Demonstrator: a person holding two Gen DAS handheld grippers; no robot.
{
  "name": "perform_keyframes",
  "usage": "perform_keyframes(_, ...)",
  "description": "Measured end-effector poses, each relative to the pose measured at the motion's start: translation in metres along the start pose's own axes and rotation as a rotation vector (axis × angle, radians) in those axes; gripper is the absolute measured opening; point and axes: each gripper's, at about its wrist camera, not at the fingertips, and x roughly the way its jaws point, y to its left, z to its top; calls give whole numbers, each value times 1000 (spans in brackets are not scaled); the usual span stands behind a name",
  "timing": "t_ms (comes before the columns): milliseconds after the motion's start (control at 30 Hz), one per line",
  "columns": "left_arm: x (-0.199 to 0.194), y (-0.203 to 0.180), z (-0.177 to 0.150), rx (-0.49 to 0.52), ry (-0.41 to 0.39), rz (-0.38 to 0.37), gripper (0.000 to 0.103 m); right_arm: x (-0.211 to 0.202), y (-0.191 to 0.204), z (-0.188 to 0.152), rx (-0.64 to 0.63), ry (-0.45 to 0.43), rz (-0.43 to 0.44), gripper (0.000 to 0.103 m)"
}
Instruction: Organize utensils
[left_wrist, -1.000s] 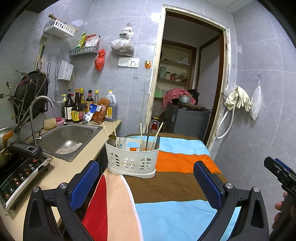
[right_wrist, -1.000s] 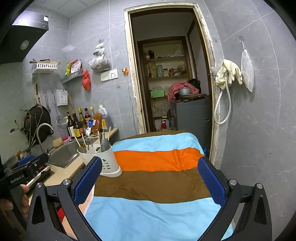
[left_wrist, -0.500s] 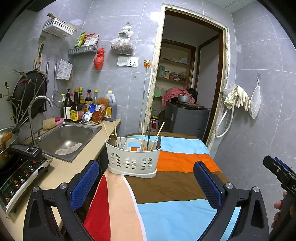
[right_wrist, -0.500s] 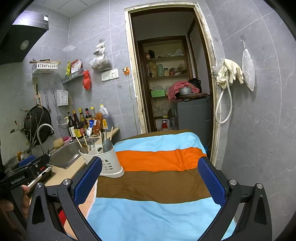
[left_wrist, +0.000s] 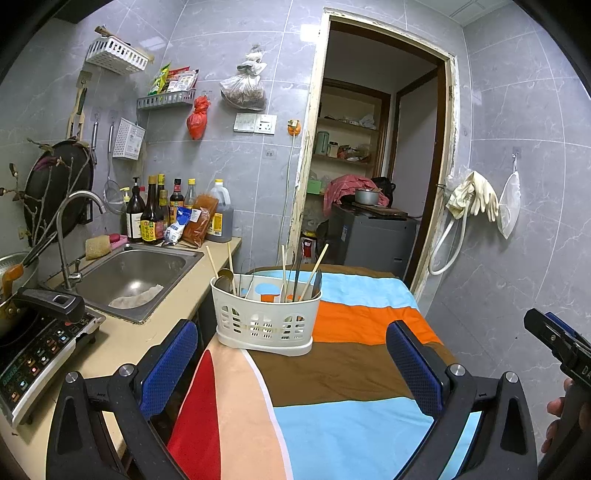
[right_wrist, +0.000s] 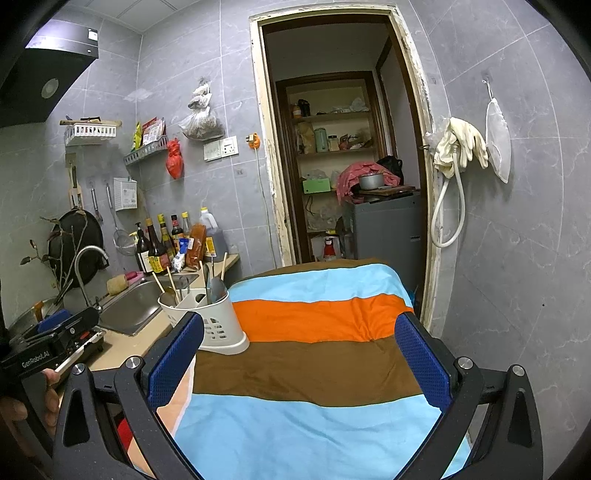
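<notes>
2 tools, jaws wide, empty | caddy (left_wrist: 266, 319) ahead of left tool (left_wrist: 291, 363) | left of right tool (right_wrist: 300, 363)

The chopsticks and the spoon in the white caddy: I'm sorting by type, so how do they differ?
The chopsticks are thin, pale wooden sticks that rise well above the rim of the caddy; the spoon is grey metal with a broad bowl that barely clears the rim. The chopsticks lean in both end compartments; the spoon sits only at the sink-side end. Both stand inside the caddy, ungripped.
</notes>
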Motion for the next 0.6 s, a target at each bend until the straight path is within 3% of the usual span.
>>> perform_keyframes(600,0,0,-1,-1,1,-1,103,-1,1,0,1,-1,-1,101)
